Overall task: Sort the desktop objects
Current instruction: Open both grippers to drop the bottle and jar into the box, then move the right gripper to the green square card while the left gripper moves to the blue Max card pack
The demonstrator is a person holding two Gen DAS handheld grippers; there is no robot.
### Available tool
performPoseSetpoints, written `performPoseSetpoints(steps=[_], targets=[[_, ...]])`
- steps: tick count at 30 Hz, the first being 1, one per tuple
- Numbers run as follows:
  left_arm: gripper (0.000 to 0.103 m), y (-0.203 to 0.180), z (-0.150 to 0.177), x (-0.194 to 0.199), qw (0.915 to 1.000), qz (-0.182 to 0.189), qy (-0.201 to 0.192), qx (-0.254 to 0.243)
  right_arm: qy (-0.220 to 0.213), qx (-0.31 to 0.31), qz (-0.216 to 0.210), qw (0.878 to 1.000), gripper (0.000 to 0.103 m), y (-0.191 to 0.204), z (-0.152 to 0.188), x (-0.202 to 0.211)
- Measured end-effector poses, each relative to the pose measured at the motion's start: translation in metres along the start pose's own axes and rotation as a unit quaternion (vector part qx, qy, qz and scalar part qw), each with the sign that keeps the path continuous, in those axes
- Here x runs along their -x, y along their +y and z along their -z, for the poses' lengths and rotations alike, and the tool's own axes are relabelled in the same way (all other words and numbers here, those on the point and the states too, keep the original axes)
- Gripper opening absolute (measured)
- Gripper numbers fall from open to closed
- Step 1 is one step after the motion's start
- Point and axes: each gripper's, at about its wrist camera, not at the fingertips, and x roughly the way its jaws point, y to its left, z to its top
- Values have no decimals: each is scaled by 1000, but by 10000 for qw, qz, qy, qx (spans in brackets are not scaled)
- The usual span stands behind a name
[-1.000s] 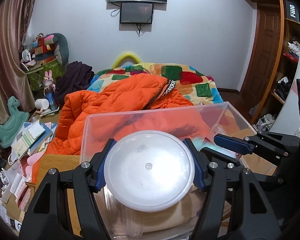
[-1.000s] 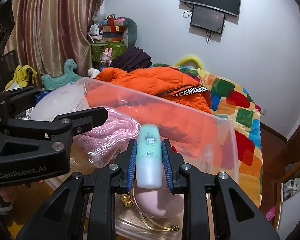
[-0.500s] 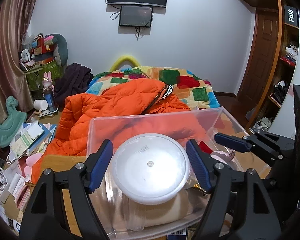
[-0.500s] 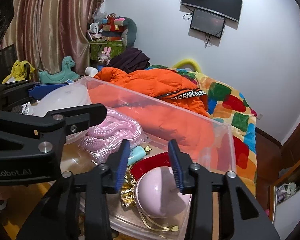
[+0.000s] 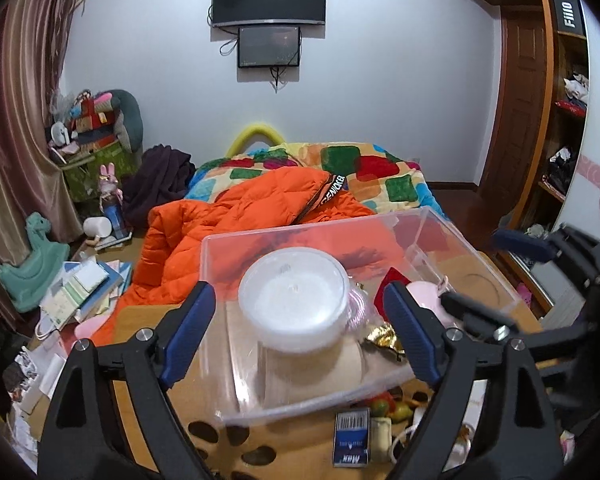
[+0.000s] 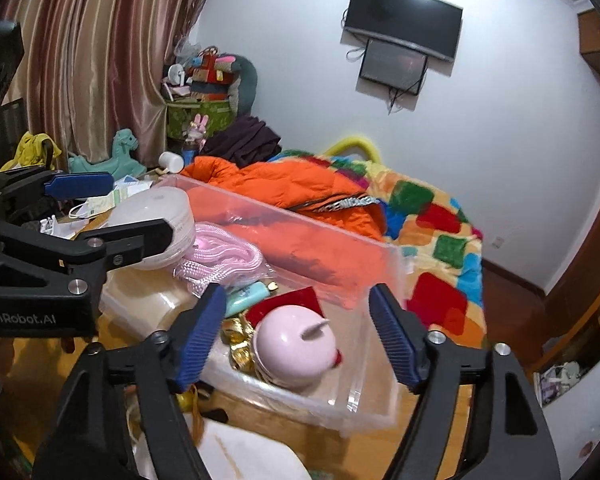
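The clear plastic bin (image 5: 440, 232) on the wooden tabletop (image 5: 484, 280) is the landmark, rigid and glossy. Inside its left end rests the round white container (image 5: 294, 300), smooth and lidded, straight ahead of the left gripper (image 5: 300, 336), whose jaws stand wide apart and empty. Toward the bin's right end sits a pink dome (image 6: 296, 344), just ahead of the right gripper (image 6: 300, 336), likewise spread and empty. A small blue box (image 5: 352, 436), long axis pointing at the bin, lies outside its near wall, nearer the left gripper.
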Motion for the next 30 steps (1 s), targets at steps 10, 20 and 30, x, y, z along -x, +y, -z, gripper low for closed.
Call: performPoseSetpoints(steps=[10, 20, 30], targets=[[91, 1, 23, 21, 9999, -68, 95, -43, -118, -159, 239, 9995, 73, -12, 19, 40], [91, -3, 64, 7, 9975, -65, 685, -130, 141, -403, 136, 9990, 76, -17, 53, 49], [91, -7, 86, -14, 9940, -31, 1083, -144, 533, -404, -114, 9977, 77, -6, 85, 41]])
